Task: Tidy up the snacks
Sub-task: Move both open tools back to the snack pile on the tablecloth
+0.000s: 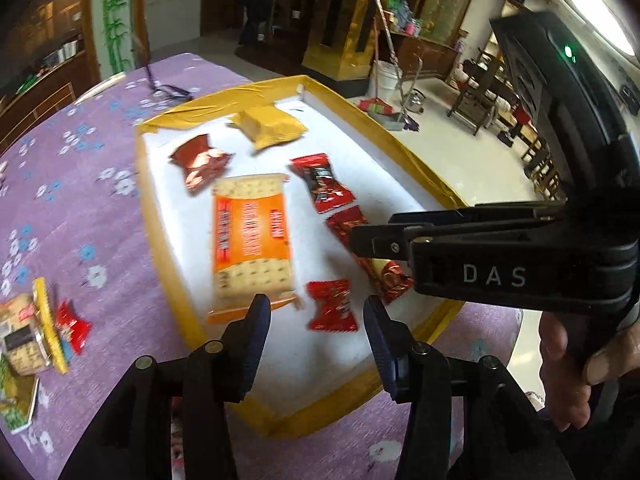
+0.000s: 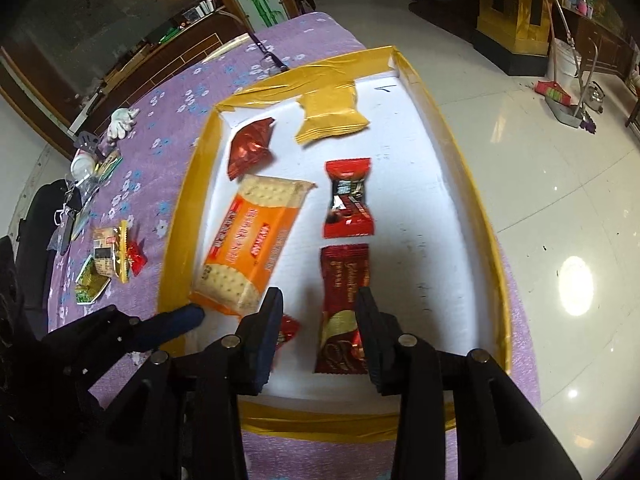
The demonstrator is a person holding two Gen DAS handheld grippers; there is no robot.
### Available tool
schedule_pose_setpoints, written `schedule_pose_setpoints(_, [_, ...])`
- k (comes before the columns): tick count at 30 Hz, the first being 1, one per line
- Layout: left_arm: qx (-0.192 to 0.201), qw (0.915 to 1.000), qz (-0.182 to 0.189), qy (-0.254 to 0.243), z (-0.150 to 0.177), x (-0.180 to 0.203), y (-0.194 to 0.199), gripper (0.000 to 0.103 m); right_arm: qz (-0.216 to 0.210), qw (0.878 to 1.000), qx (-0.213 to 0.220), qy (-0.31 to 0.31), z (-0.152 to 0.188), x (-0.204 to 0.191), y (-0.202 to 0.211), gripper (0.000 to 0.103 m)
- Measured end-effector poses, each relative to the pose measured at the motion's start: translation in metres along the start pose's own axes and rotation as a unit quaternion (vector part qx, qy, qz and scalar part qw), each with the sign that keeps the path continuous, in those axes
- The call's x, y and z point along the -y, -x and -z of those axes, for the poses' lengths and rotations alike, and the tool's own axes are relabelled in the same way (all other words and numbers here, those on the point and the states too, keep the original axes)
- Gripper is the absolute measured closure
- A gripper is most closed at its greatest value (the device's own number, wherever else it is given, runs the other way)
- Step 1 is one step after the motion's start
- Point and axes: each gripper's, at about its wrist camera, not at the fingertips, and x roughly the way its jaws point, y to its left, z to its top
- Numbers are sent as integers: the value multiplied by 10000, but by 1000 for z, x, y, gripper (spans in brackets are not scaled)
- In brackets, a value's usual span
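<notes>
A white tray with a yellow taped rim lies on the purple tablecloth. In it are an orange cracker pack, a yellow packet, a dark red foil packet, a red-black candy, a long red chocolate bar and a small red candy. My left gripper is open and empty over the small red candy. My right gripper is open and empty above the long bar's near end.
More snacks lie in a pile on the cloth left of the tray. Clutter including a white glove sits at the table's far left. The table edge and tiled floor are just right of the tray.
</notes>
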Motion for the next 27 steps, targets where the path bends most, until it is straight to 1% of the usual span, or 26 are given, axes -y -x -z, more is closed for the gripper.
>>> schedule_pose_setpoints(4, [87,9995,-143,277,7,-21,14,52,-100,9998,16,155,1,-19,-2,67])
schedule_pose_setpoints(8, [164,9977,-281,587,18,-44,27,52,-209,9988,16,446,5,-46,-5,67])
schedule_pose_setpoints(17, [323,9905,-587,1200,46,-89,56,52,-442,9937,-96,1022,13,-101,-14,66])
schedule_pose_setpoints(22, [447,9829,-766,1614,66,-116,75,52,-510,9901,-171,1294,20,-127,-20,66])
schedule_pose_setpoints(27, [507,9718,-994,2078,94,-148,96,52,-654,9860,-303,1502,28,-152,-28,65])
